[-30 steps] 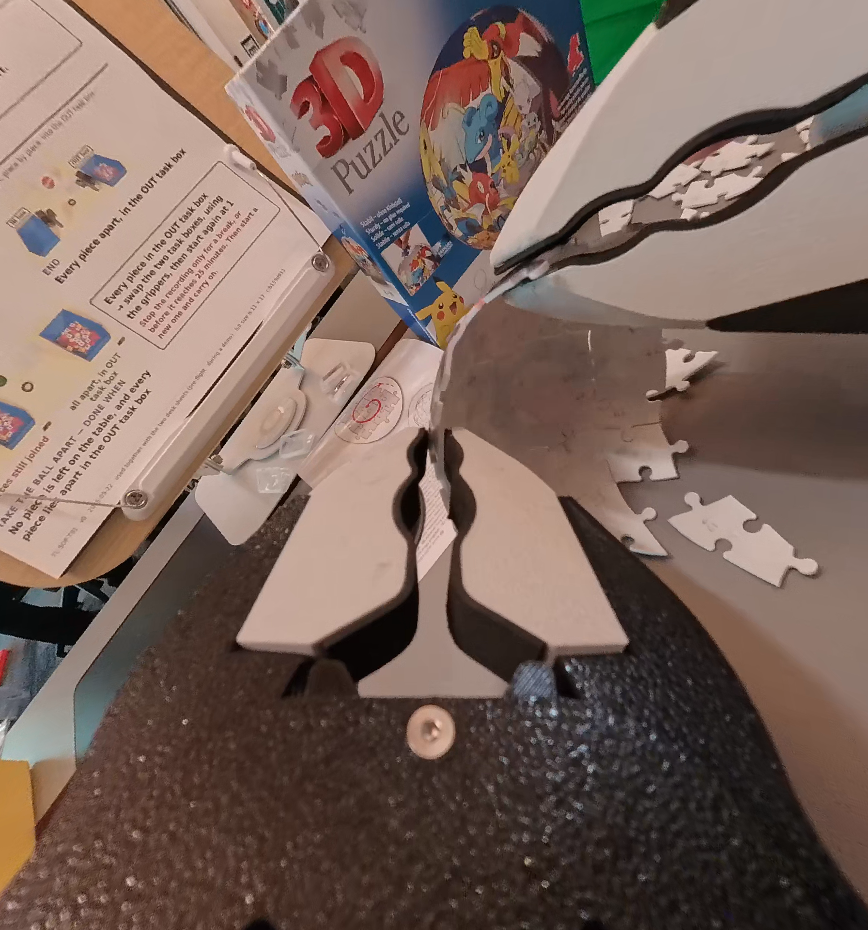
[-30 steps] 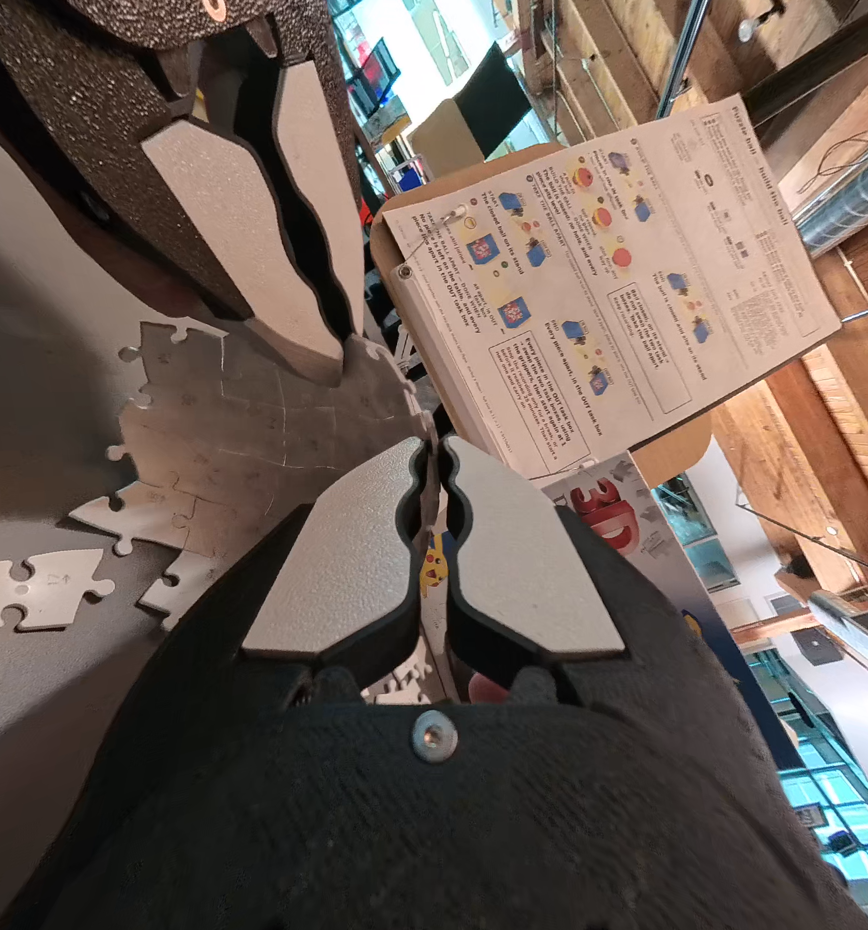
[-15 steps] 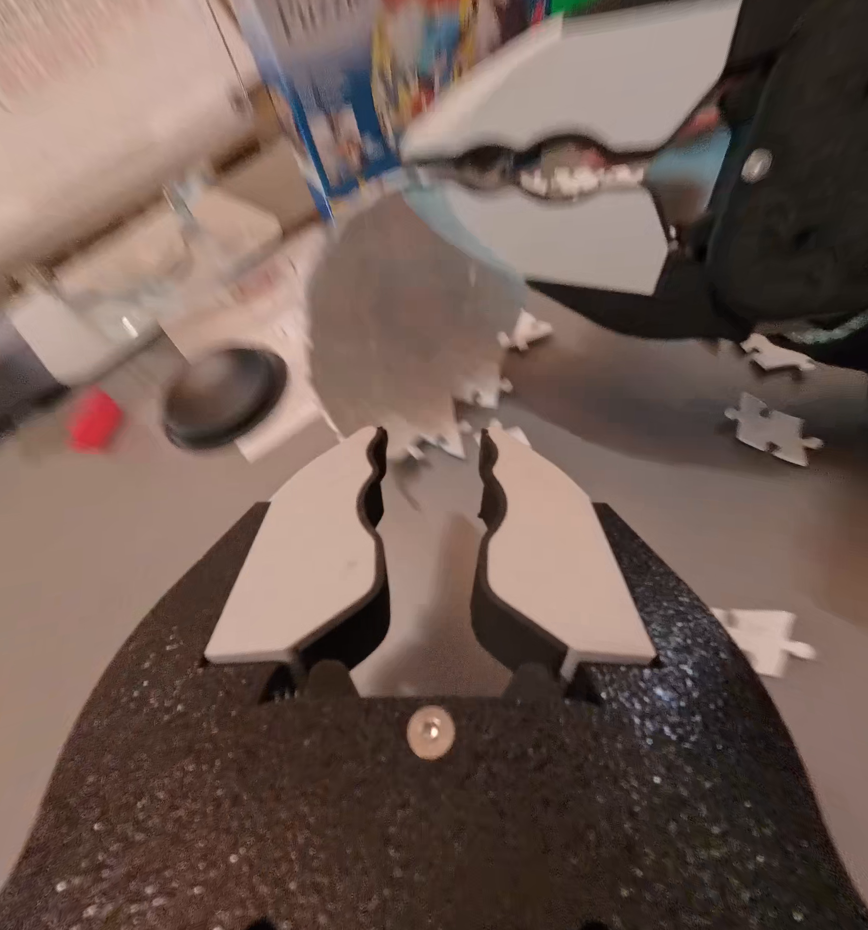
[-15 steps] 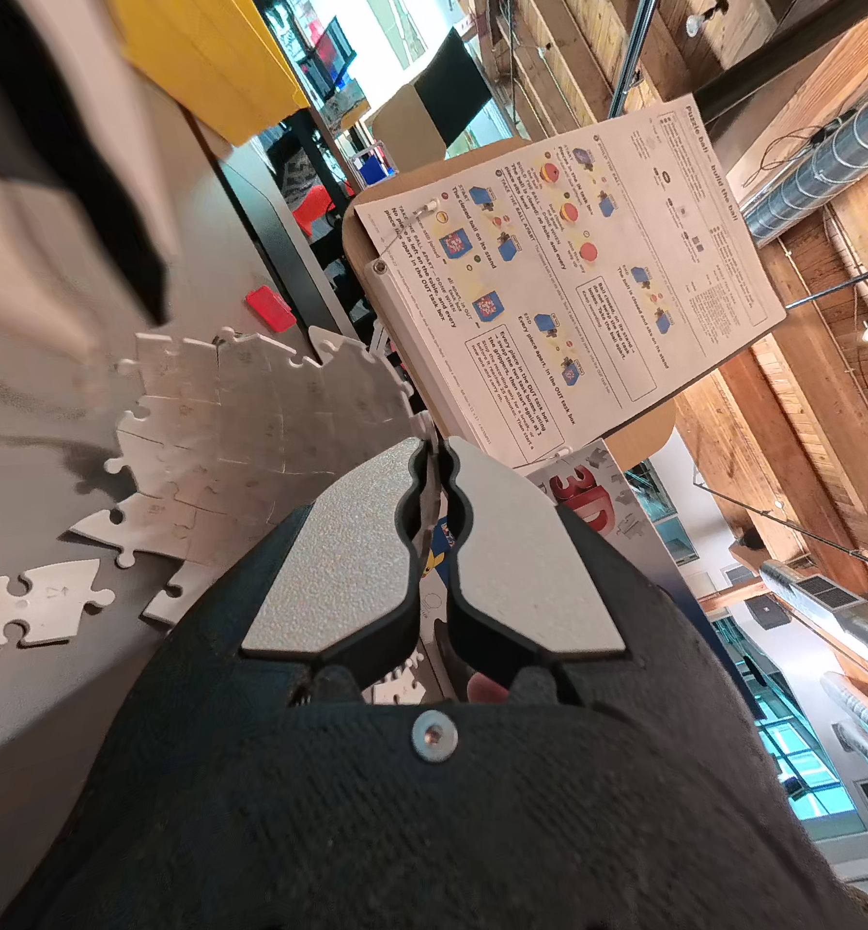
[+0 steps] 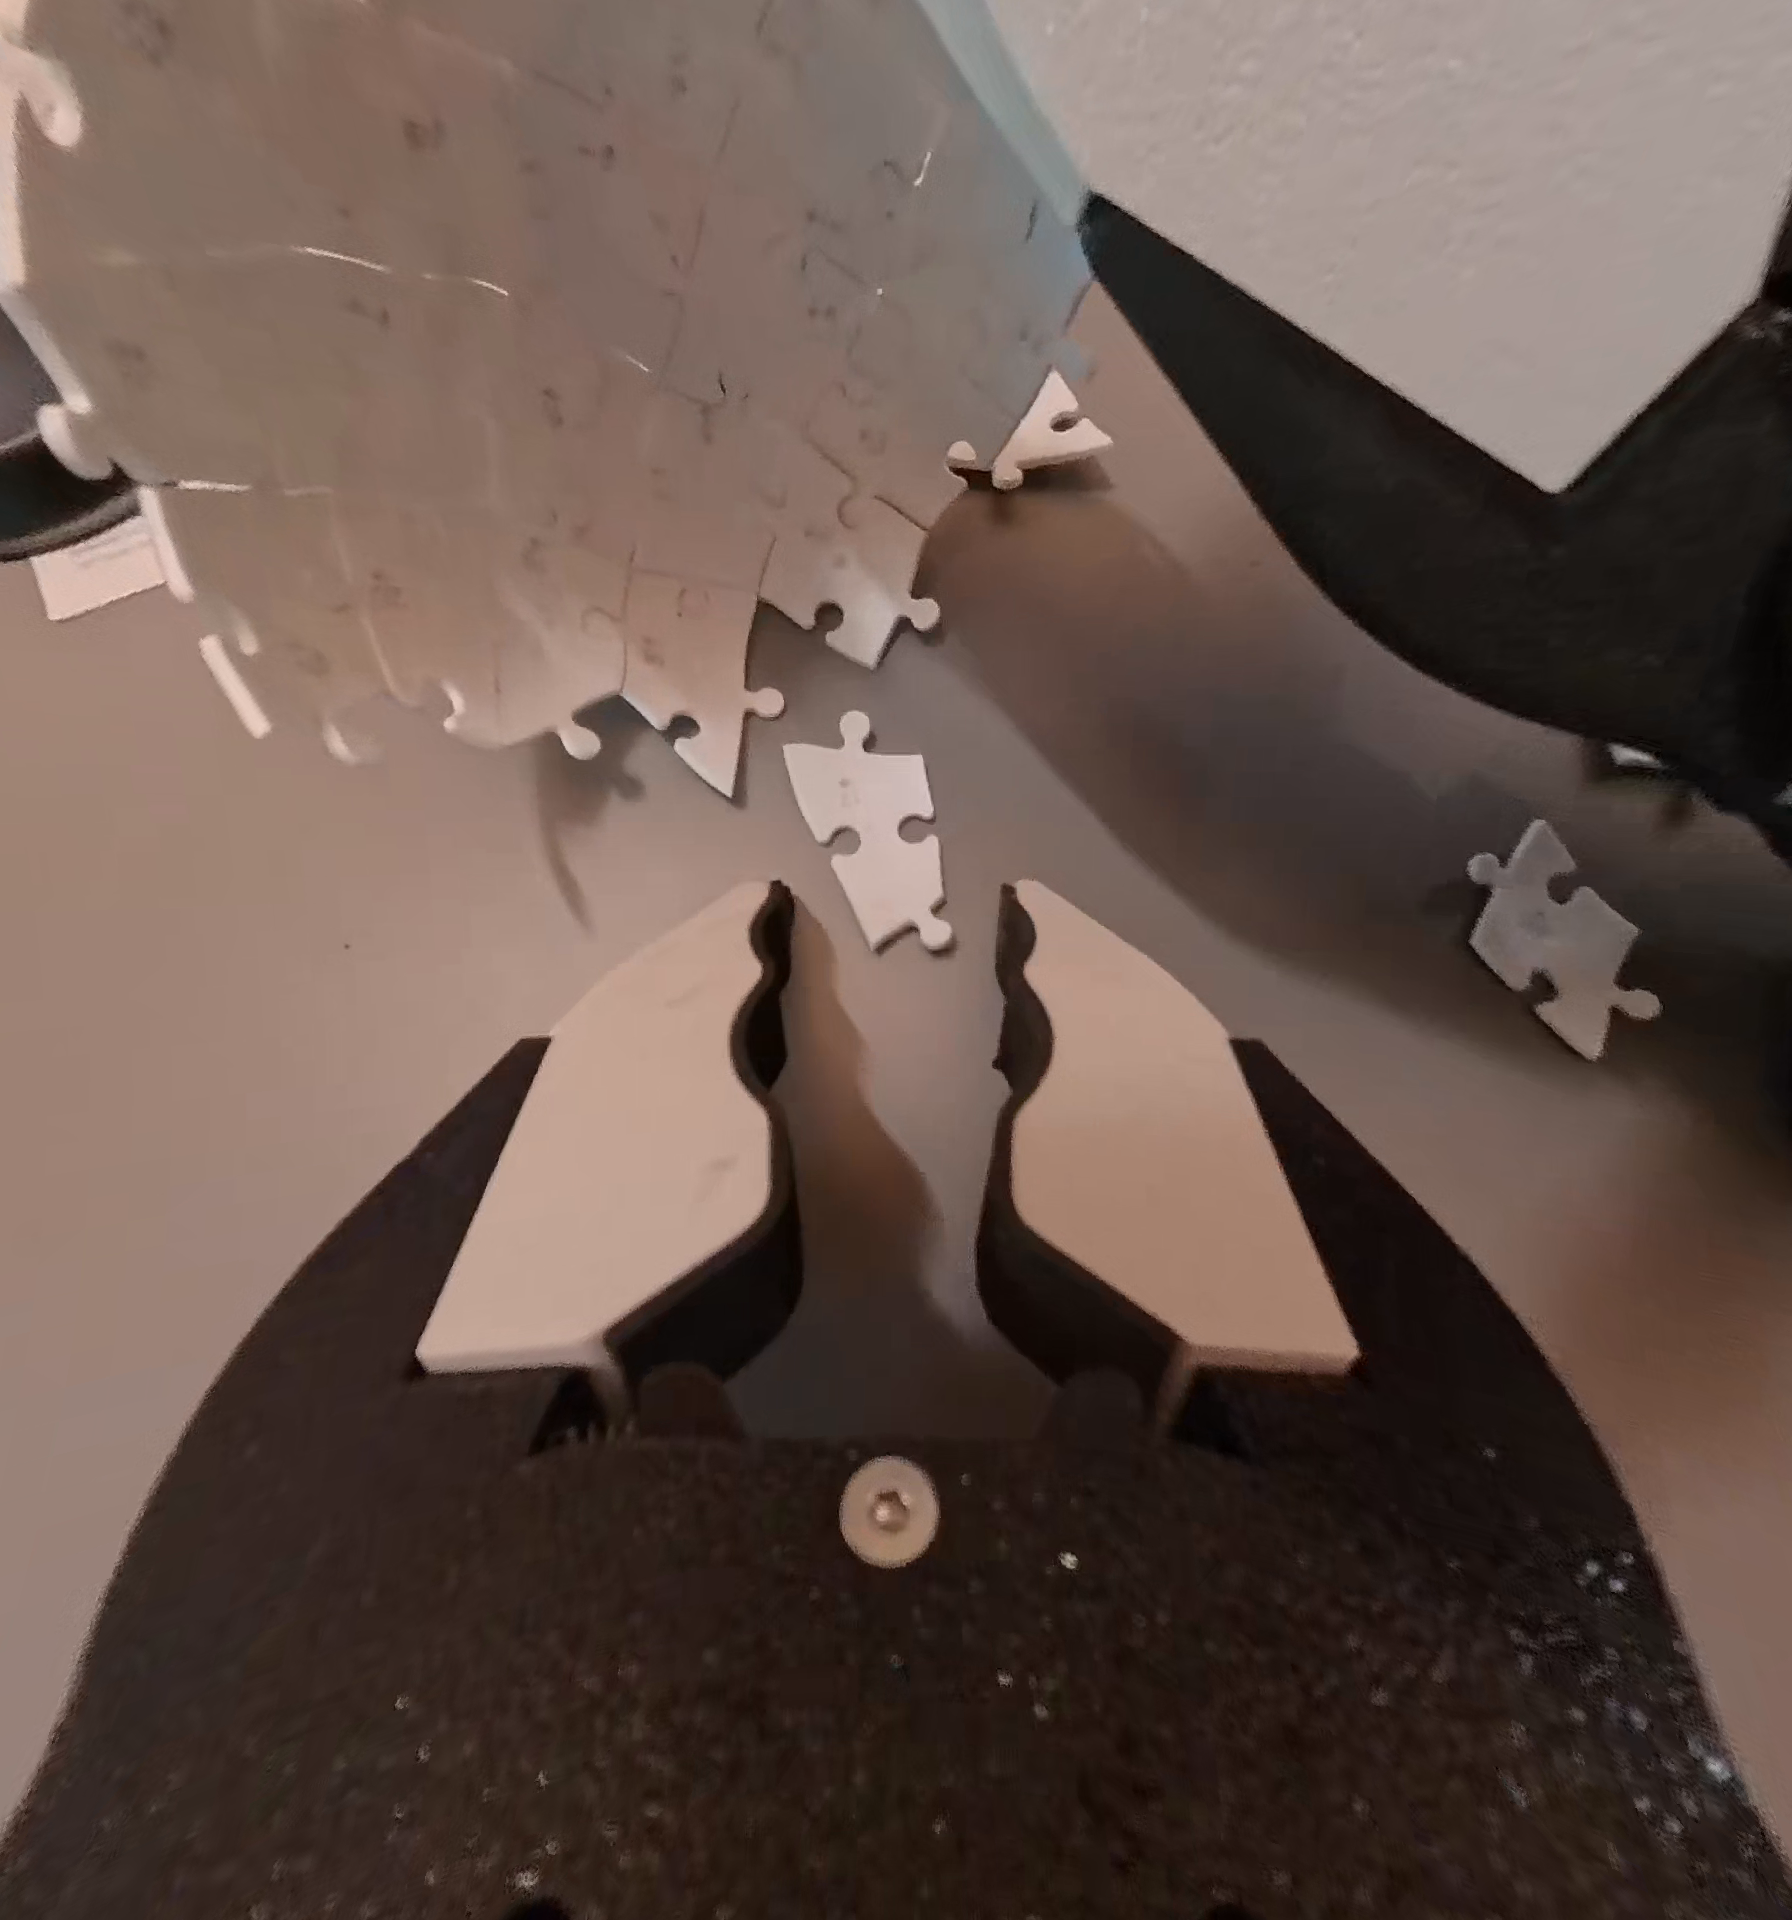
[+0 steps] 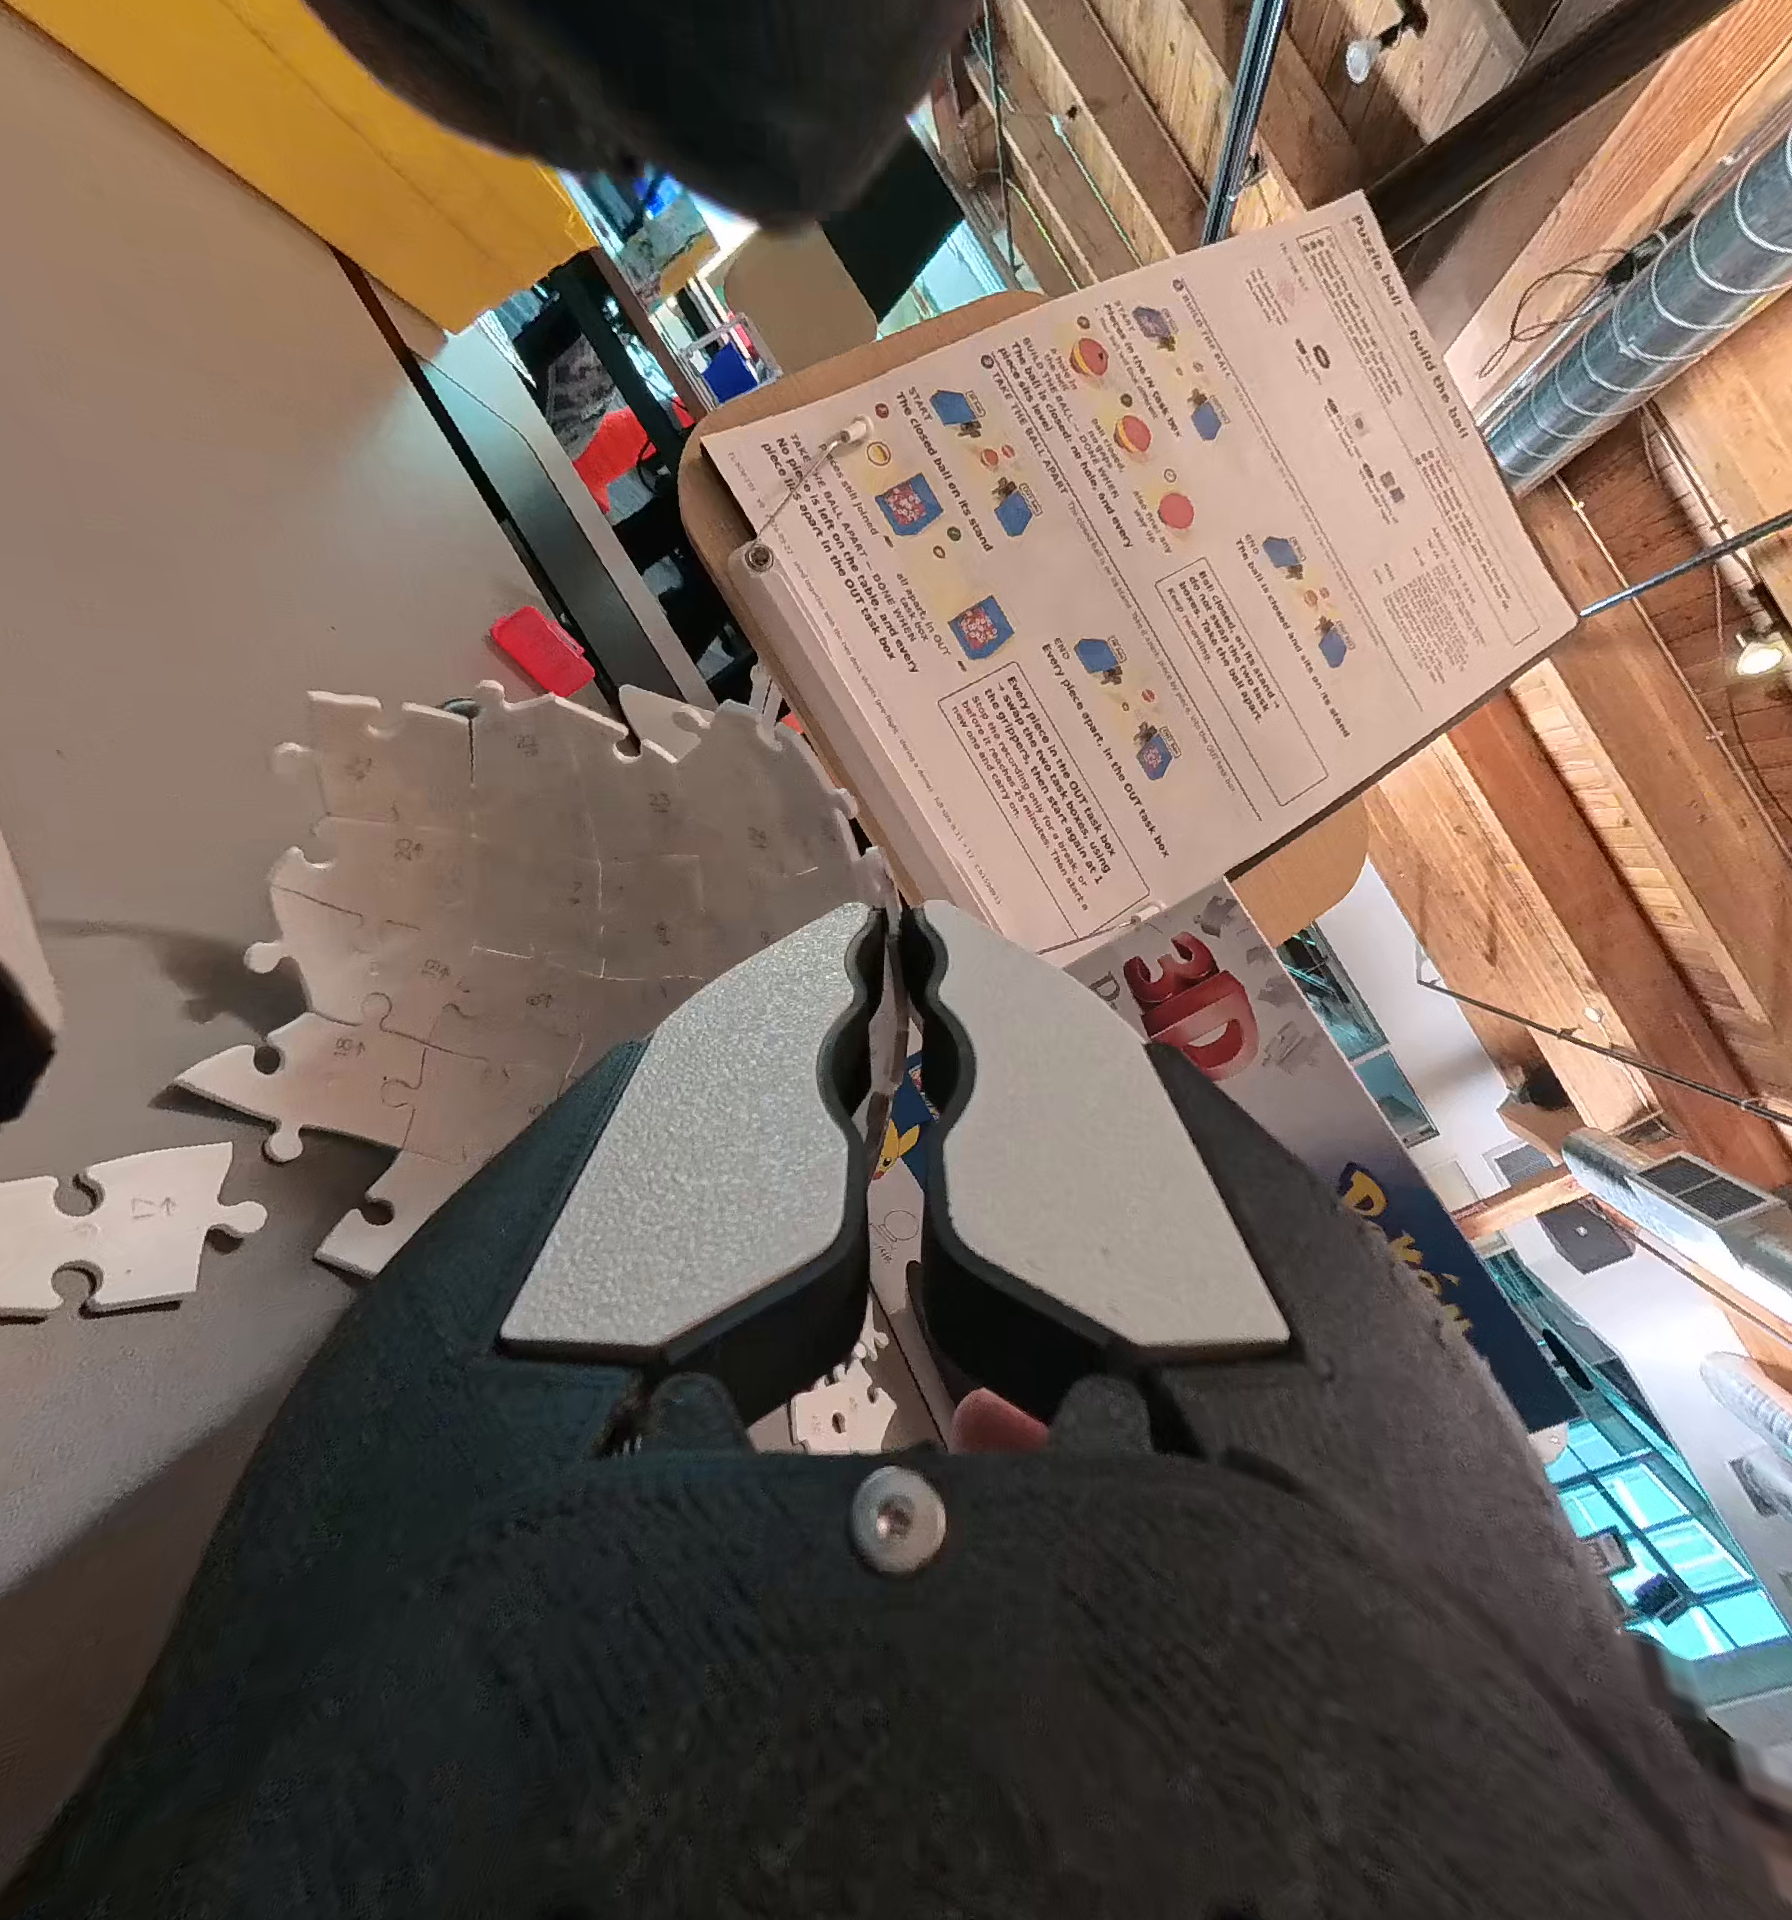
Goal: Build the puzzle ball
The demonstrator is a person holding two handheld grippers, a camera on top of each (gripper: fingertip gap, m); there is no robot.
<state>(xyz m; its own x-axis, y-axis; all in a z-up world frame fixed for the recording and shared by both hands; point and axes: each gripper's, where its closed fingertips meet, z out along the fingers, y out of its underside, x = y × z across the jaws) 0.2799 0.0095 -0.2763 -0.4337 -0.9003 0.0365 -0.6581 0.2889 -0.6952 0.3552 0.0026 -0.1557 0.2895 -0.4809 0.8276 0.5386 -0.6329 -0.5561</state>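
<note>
Holding the partly built puzzle ball [image 6: 559,914] by its edge, my right hand-held gripper [image 6: 897,920] is pinching the curved shell tight between its two fingers, keeping it tilted above the grey surface [image 5: 248,1039]. I am seeing the shell's plain grey inner side in both wrist views, with small printed marks on the pieces. My left hand-held gripper [image 5: 897,904] is hovering low over the surface with its two fingers spread moderately wide and gripping nothing. Just beyond its fingertips, one joined pair of pieces [image 5: 876,842] is lying flat, back side up. A second joined pair [image 5: 1557,951] is lying well apart to the right, near the dark body of the other tool. One more loose piece [image 5: 1048,442] is peeking out beside the shell's far rim; I cannot tell whether it is touching the shell. A dark round object [image 5: 9,509] is sitting half hidden behind the shell at the left edge, what it is I cannot tell. From the right wrist view I am counting one printed instruction sheet [image 6: 1131,582] on a wooden board, one blue puzzle box [image 6: 1318,1122] below it, one small red item [image 6: 539,649] and one yellow box [image 6: 331,156] farther off.
</note>
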